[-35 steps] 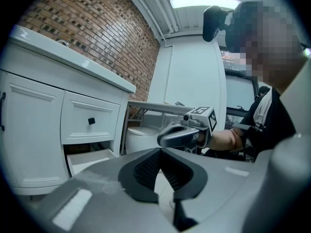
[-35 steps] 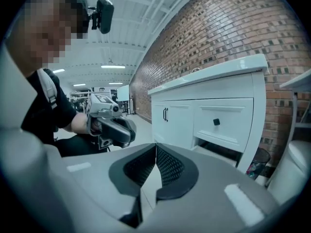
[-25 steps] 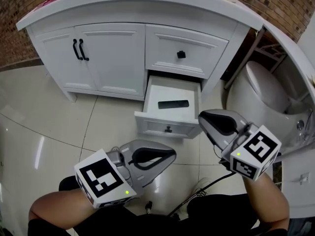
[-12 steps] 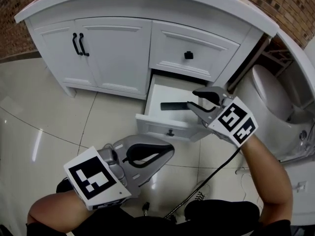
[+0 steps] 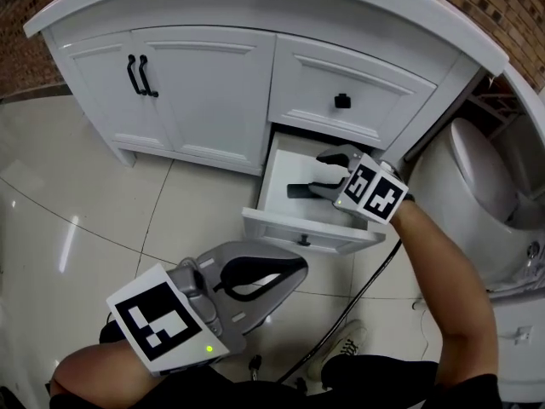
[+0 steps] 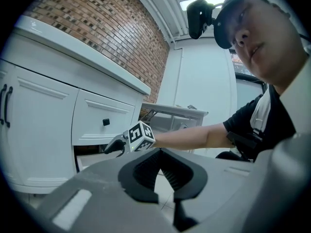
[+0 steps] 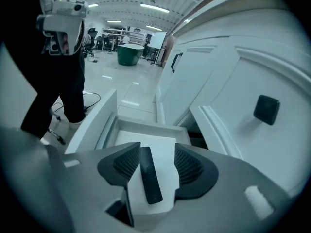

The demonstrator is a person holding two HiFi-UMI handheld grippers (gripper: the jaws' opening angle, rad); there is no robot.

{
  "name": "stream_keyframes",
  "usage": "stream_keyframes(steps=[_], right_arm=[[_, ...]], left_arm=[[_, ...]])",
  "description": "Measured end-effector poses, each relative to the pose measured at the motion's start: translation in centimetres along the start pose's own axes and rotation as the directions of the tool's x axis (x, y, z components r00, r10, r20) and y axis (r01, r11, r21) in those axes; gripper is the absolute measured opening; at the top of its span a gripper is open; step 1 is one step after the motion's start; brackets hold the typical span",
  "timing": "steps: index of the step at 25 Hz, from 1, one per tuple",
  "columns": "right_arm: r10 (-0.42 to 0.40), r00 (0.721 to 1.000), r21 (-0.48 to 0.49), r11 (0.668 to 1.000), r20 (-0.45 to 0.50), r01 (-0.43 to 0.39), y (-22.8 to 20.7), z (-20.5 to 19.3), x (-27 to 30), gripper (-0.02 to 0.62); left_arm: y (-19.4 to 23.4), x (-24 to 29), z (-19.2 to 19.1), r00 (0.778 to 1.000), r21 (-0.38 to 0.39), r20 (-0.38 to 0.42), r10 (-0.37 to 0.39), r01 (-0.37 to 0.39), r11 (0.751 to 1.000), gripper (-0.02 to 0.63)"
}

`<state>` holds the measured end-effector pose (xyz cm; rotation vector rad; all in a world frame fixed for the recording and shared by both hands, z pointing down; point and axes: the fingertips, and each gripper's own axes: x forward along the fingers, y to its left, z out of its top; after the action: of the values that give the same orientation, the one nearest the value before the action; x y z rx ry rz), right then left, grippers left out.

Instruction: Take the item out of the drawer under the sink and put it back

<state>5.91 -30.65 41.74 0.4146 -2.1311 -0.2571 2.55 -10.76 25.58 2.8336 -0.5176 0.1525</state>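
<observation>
my right gripper (image 5: pixel 321 175) reaches down into the open drawer (image 5: pixel 298 233) under the sink. its fingers (image 7: pixel 127 165) have just been opening and now stand wide apart, released. a slim black remote (image 7: pixel 149 176) lies flat on the drawer floor between them, closer to the finger on the left of the right gripper view, with neither finger pressing on it. my left gripper (image 5: pixel 298 265) hangs over the floor tiles, well back from the drawer, fingers (image 6: pixel 146 171) clenched together on nothing.
</observation>
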Motion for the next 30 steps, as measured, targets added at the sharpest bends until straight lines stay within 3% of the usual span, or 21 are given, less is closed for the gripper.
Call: stream_keyframes(steps=[6,13,22,26,30], right_arm=[[0.106,0.979,-0.085,0.989,-0.176,-0.122,1.9,-3.7,4.6,0.252],[0.204,0.939,-0.077,0.969,-0.276,-0.233,3.6,-6.6,7.8,0.253],[0.290,0.914,0.036,0.956,-0.284,-0.292,3.1,-7.3,8.6,0.253],[0.338,0.889,0.163,0.940,-0.309,-0.300,2.9,-8.9,8.5,0.252],[0.361,0.891,0.249,0.922,-0.274,-0.297,2.8,-9.2,8.5,0.250]], left_arm=[[0.9,0.0,0.0,1.000,-0.009,-0.005,0.002,-0.002,1.000,0.006],[1.2,0.4,-0.2,1.000,-0.009,-0.010,-0.005,0.005,1.000,0.006],[1.7,1.1,-0.3,1.000,-0.017,-0.023,-0.012,0.012,1.000,0.006],[1.6,1.2,-0.3,1.000,-0.019,-0.024,-0.017,0.016,1.000,0.006],[1.7,1.0,-0.3,1.000,-0.020,-0.024,-0.013,0.012,1.000,0.006]])
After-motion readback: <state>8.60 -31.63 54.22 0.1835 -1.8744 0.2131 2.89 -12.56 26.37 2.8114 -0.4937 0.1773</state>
